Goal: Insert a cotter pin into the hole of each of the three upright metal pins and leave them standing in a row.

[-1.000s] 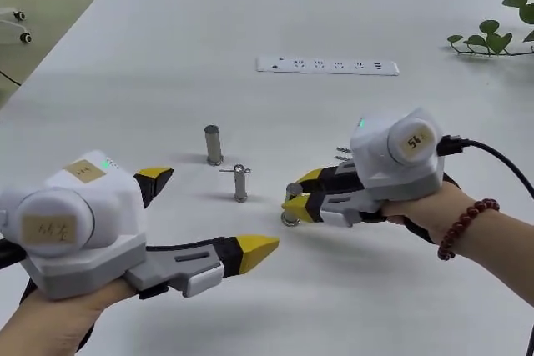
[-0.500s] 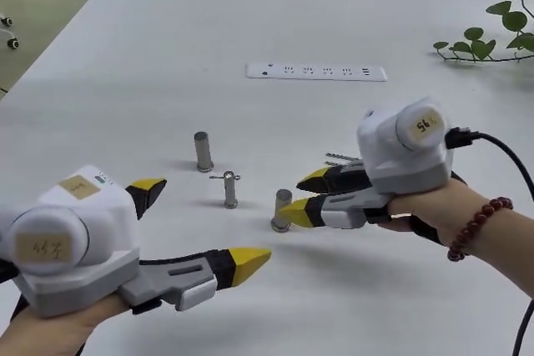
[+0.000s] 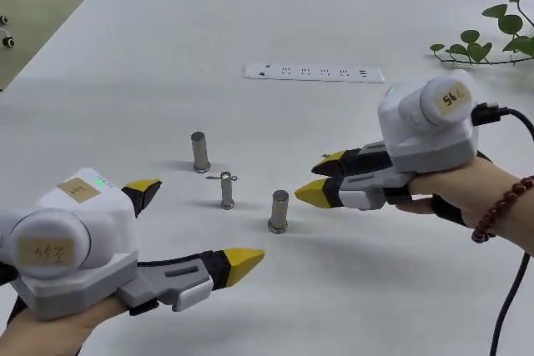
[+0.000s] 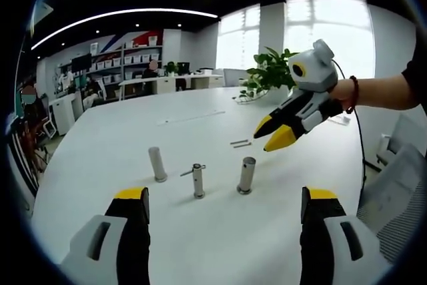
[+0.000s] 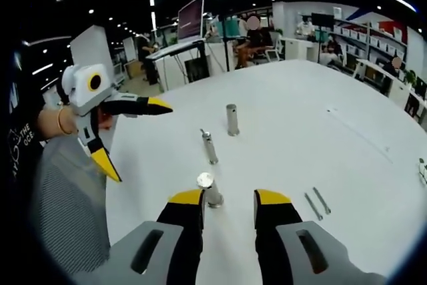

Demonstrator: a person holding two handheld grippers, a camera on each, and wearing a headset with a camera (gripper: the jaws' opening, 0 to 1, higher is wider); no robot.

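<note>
Three upright metal pins stand in a slanted row on the white table: the far pin (image 3: 199, 152), the middle pin (image 3: 227, 190) with a cotter pin through its top, and the near pin (image 3: 279, 211). My right gripper (image 3: 319, 177) hovers open just right of the near pin, not touching it; in the right gripper view that pin (image 5: 210, 190) stands just beyond the jaw tips of the right gripper (image 5: 229, 198). My left gripper (image 3: 194, 223) is wide open and empty at the front left, with the row ahead of it (image 4: 197, 180). Two loose cotter pins (image 5: 316, 203) lie on the table.
A white power strip (image 3: 314, 73) lies further back across the table. A leafy plant (image 3: 484, 39) reaches in at the far right edge. A black cable (image 3: 509, 289) trails from the right gripper. Desks, shelves and people are in the room behind.
The right gripper's jaws were at the near pin a second ago; they have drawn back to the right and up, leaving the pin standing free. The left gripper has barely moved.
</note>
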